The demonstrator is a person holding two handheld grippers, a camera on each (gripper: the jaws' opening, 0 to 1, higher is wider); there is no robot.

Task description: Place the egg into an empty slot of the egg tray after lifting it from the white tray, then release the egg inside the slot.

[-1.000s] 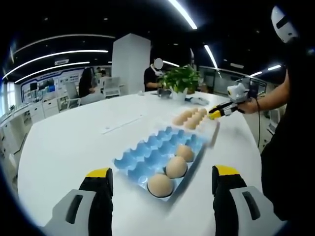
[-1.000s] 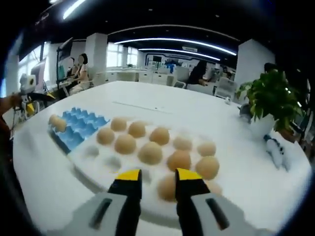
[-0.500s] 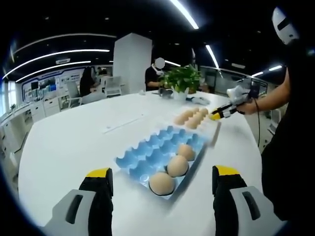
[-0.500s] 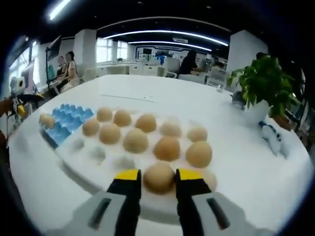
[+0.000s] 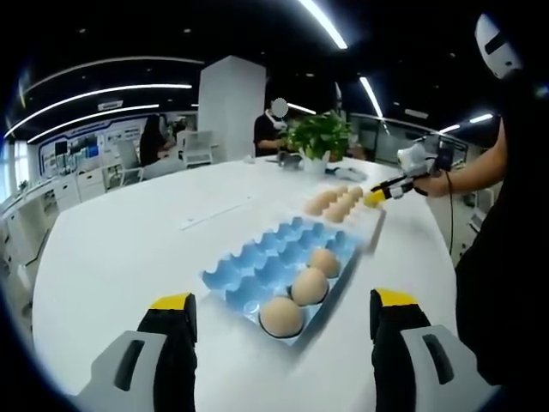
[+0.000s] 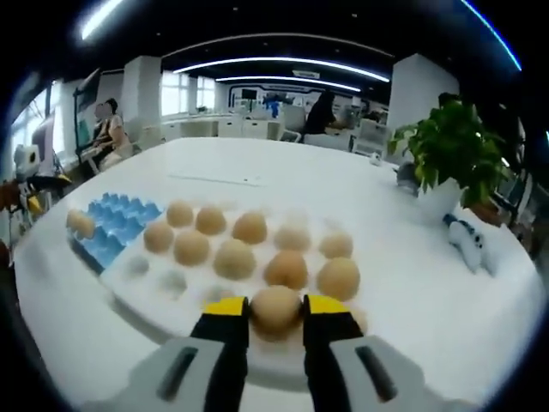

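One egg (image 6: 275, 310) btwn right tongs (image 6: 276, 312), long axis sideways

Open-plan office: desks (image 5: 73, 184), strip lights (image 5: 103, 93) (people seated behind).

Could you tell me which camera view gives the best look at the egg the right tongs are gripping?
The right gripper view: the egg sits close up between the right tongs, above the white tray. In the left gripper view, those tongs are far off and the egg is too small to make out.
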